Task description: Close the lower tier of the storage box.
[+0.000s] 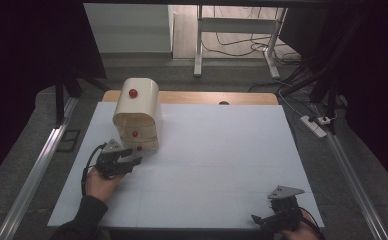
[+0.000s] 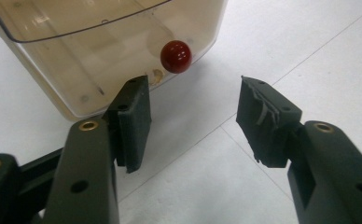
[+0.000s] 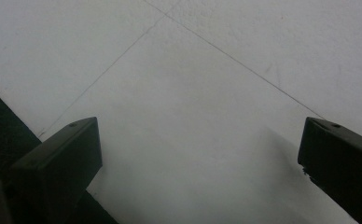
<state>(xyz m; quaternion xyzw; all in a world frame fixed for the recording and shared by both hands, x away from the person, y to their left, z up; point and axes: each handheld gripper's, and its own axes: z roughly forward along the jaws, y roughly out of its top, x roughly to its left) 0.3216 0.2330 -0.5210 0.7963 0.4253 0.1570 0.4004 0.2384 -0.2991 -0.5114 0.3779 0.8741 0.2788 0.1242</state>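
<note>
table (image 1: 207, 165): white, takes most of the high view
box (image 1: 138, 114): cream bread-bin thing, upper left
knob (image 2: 176, 56): red ball low on the box front, just up-left of the jaw gap
left gripper (image 2: 193, 114): nearer, half-wide, empty
right gripper (image 3: 200, 158): bottom right, wide, empty

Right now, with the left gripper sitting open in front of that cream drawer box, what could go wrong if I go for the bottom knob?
1. The red knob lies ahead of the left gripper and off toward its left pad, so closing here may catch nothing or clip the drawer front.
2. The cream box looks light and stands free on the white table; a pull could drag it, and the right gripper is far away, not bracing it.
</note>
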